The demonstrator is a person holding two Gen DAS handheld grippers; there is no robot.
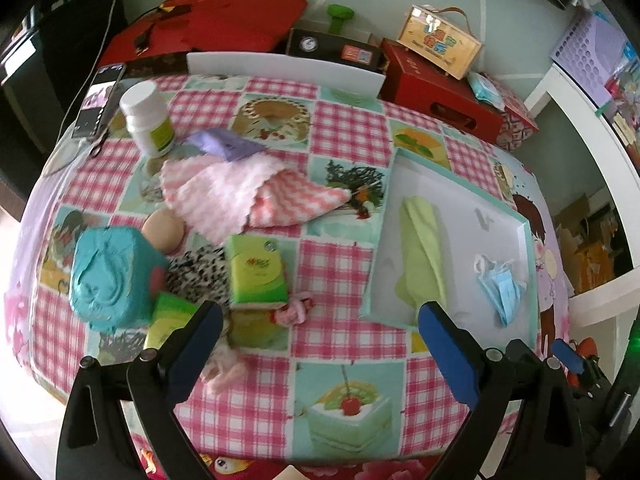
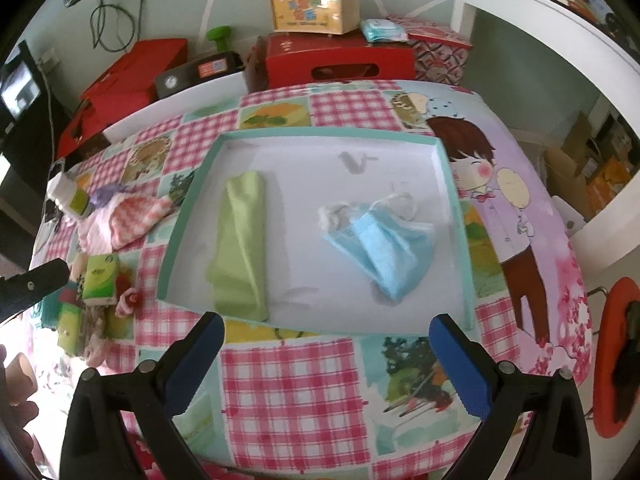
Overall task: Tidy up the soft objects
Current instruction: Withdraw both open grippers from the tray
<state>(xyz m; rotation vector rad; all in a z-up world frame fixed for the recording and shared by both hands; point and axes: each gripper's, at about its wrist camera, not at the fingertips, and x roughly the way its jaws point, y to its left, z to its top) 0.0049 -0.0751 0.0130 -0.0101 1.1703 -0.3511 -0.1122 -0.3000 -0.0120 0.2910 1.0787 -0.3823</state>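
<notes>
Left gripper (image 1: pixel 320 320): jaws spread wide, nothing between them, hovering above the checked tablecloth (image 1: pixel 344 136) near the front edge of the surface. Right gripper (image 2: pixel 326 332): likewise spread wide and empty, poised over the front rim of the shallow teal-edged tray (image 2: pixel 320 136).

Inside the tray: a folded green cloth (image 2: pixel 242 248) along the left side, and a crumpled blue face mask (image 2: pixel 384 248) toward the right, well apart from each other.

Left of the tray, loose on the cloth: a pink-and-white checked towel (image 1: pixel 240 192) mid-surface, with a purple packet (image 1: pixel 222 144) partly tucked under its far edge and a white pill bottle (image 1: pixel 146 118) upright just beyond. Nearer the front-left corner: a green tissue pack (image 1: pixel 256 270), a black-and-white spotted fabric (image 1: pixel 196 270) just beside it, a teal foam cube (image 1: pixel 112 276), a beige ball (image 1: pixel 162 232) behind the cube, and a small pink knitted item (image 1: pixel 294 310) touching the tissue pack's front corner.

Along the back edge: red boxes (image 1: pixel 440 92) and a yellow carry case (image 1: pixel 440 42).
</notes>
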